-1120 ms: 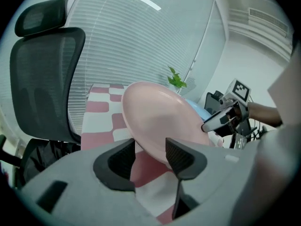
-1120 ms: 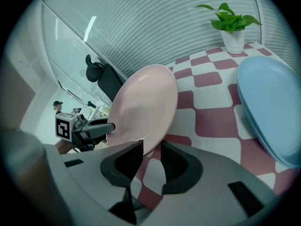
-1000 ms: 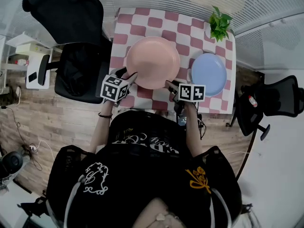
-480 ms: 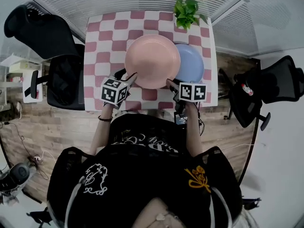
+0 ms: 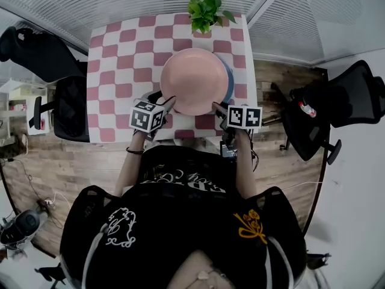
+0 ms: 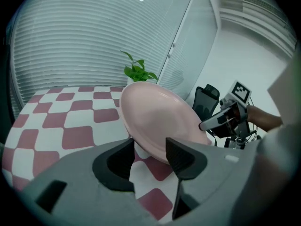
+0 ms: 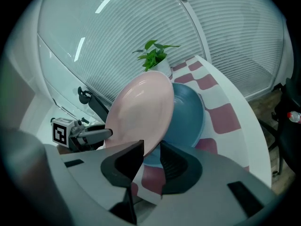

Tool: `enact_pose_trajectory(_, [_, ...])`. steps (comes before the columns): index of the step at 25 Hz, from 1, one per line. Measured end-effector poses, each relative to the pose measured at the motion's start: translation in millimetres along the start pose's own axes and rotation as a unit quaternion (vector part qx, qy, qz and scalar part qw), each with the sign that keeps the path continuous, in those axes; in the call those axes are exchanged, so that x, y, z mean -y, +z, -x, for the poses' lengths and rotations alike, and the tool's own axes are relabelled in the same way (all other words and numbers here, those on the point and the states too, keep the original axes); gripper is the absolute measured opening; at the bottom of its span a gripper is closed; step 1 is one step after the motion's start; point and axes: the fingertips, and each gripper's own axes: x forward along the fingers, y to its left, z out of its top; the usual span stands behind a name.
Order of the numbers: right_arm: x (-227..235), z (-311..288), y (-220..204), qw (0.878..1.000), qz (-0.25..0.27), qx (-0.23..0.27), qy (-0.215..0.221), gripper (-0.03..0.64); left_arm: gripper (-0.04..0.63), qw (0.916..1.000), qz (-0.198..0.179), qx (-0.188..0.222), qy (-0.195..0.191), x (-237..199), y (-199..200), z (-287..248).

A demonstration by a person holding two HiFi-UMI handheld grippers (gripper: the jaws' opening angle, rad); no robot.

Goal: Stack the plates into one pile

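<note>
Pinched at the near rim from both sides by left gripper [image 5: 169,102] and right gripper [image 5: 215,107]: pink plate [image 5: 195,80]. Held tilted over blue plate [image 5: 229,84], close to checkered table's [image 5: 120,71] right edge. Bare checks leftward. Potted plant [image 5: 204,11] at far edge.

The head view looks steeply down from above the person and takes in the whole desk [image 5: 120,71]. The left gripper view and right gripper view ride close behind the left tool [image 5: 170,102] and right tool [image 5: 215,107], facing each other. All three share the pink plate [image 5: 194,80] and plant [image 5: 204,8].
</note>
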Motion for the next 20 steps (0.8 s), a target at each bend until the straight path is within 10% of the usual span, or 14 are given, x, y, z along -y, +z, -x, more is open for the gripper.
enact_pose_trajectory(20, [45, 9, -10, 0.999, -0.038, -0.012, 0.025, 0.110, 0.232, 0.9982, 0.028, -0.045, 0.028, 25, -14, -32])
